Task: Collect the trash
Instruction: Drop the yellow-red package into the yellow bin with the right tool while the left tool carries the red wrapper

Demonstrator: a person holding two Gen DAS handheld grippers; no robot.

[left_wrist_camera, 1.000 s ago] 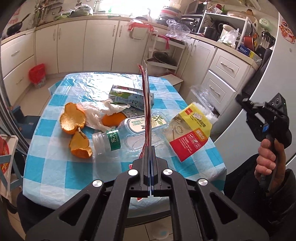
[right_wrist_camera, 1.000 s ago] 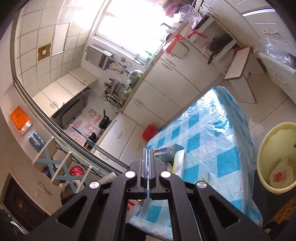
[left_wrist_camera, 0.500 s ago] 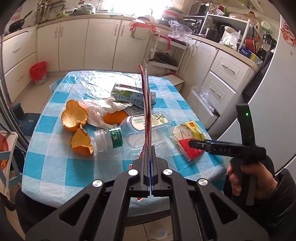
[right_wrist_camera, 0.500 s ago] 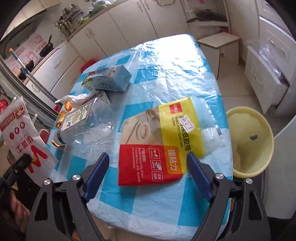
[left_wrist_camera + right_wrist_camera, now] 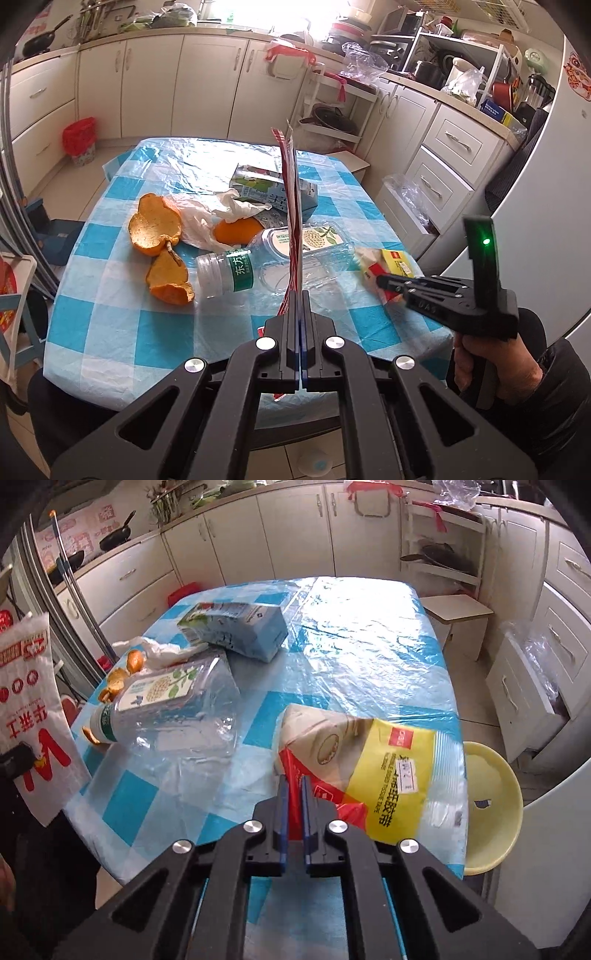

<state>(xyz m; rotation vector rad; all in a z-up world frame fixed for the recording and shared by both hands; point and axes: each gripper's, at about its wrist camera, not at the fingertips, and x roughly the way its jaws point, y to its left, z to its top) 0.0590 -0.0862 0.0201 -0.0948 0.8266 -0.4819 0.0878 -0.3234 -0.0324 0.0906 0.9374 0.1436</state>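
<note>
My left gripper (image 5: 298, 295) is shut on a red-and-white paper bag (image 5: 291, 206) that stands edge-on above the table; the right wrist view shows the bag's face (image 5: 29, 701) at the left. My right gripper (image 5: 293, 782) is at the table's near right corner, its jaws closing, with the red corner of a yellow-and-red tape package (image 5: 388, 760) pinched between the blue pads and the package crumpled upward. Also on the table lie a clear plastic bottle (image 5: 236, 273) on its side, a blue-green carton (image 5: 258, 184), orange peels (image 5: 155, 225) and a crumpled white wrapper (image 5: 207, 214).
The table (image 5: 369, 646) has a blue-checked cloth under clear plastic. A yellow basin (image 5: 491, 805) sits on the floor by its right edge, a small stool (image 5: 458, 609) beyond. A red bin (image 5: 79, 136) stands by the far cabinets. A hand (image 5: 491, 369) holds the right gripper.
The right gripper swung down from pointing at the wall and window, opened wide over the tape package, then closed on its red corner. The left gripper and its bag stayed put.
</note>
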